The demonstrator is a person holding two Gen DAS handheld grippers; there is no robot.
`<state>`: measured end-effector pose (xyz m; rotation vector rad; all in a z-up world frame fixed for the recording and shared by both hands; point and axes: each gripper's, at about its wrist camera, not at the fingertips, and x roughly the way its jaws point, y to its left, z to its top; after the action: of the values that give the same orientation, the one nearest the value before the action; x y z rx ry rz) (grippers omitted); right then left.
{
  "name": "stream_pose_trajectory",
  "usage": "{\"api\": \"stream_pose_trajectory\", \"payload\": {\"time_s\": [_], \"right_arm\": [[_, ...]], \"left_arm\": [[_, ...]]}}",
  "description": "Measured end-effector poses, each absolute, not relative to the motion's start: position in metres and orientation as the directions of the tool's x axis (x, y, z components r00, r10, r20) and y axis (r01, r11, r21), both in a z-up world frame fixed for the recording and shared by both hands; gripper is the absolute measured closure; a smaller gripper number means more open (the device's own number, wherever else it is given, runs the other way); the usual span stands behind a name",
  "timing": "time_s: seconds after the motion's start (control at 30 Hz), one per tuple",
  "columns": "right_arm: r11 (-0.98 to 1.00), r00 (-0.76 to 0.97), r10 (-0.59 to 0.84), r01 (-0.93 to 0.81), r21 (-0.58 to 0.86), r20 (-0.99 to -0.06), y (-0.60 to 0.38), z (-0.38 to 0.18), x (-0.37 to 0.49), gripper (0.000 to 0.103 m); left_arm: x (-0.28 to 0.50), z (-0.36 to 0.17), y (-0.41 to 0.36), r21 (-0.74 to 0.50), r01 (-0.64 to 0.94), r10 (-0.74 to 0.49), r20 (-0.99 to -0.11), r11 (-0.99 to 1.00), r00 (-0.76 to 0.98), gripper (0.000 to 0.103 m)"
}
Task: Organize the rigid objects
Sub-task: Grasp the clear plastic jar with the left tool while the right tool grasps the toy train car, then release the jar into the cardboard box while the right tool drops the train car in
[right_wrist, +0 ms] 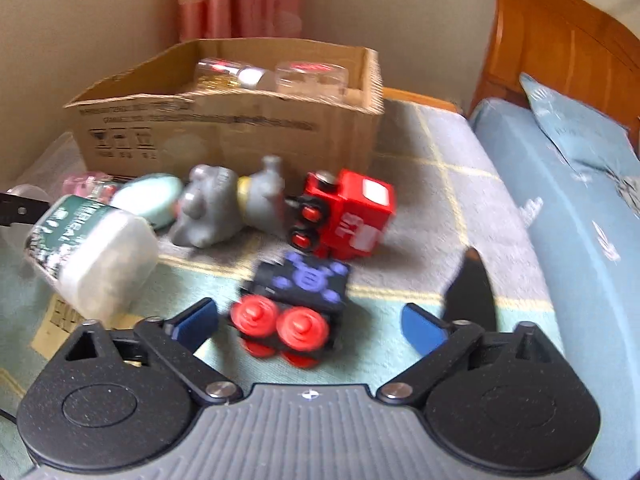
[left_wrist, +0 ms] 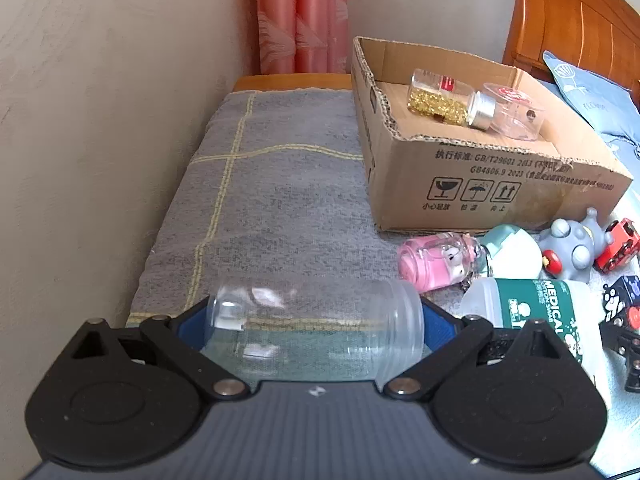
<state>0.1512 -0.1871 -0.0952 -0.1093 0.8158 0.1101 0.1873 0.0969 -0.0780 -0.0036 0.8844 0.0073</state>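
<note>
Right claw (right_wrist: 310,322), jaws spread, straddles a black toy train car (right_wrist: 294,304) tipped on its side mid-bed; closing squarely on the body, not the red wheels, looks wisest. Left claw (left_wrist: 316,320) pinches a clear jar (left_wrist: 316,330); the box (right_wrist: 224,132) sits beyond.

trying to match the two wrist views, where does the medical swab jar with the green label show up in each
Left wrist view: the swab jar lies at the lower right, just right of the clear jar held in the left tool.
Right wrist view: the swab jar lies at the left, tilted, beside the grey toy.
Shared landmark: the cardboard box behind the jar in both views.
</note>
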Motion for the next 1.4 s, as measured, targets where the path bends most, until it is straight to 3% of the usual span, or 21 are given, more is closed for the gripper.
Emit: {"api": "stream_pose_trajectory", "payload": {"time_s": [0.37,0.63,0.77,0.9,0.97,1.4], "right_arm": [[0.989,0.679,0.077,-0.145,-0.031,-0.730,-0.182,-0.090,0.158,0.037],[0.987,0.678,0.076,-0.156,-0.042,-0.731,-0.183,-0.089,0.158,0.038],[0.986,0.675,0.079,-0.163,-0.044,-0.733,-0.183,-0.088,0.158,0.038],[0.981,0.665,0.090,-0.187,-0.049,-0.741,-0.185,-0.085,0.156,0.039],[0.977,0.659,0.100,-0.205,-0.050,-0.745,-0.186,-0.083,0.155,0.047],[0.945,0.655,0.152,-0.316,-0.086,-0.741,-0.196,-0.052,0.143,0.047]], "left_arm": [[0.184,-0.075,0.097,0.044,-0.001,0.035,-0.764,0.999,0.644,0.005],[0.177,-0.074,0.094,0.064,0.012,0.042,-0.778,0.998,0.627,0.005],[0.178,-0.075,0.096,0.044,0.018,0.024,-0.786,0.999,0.618,0.013],[0.178,-0.071,0.098,0.019,0.035,-0.006,-0.793,0.999,0.609,0.013],[0.177,-0.066,0.097,0.027,0.040,-0.003,-0.792,0.999,0.610,0.013],[0.173,-0.017,0.079,0.021,0.122,-0.065,-0.747,0.992,0.661,0.013]]}}
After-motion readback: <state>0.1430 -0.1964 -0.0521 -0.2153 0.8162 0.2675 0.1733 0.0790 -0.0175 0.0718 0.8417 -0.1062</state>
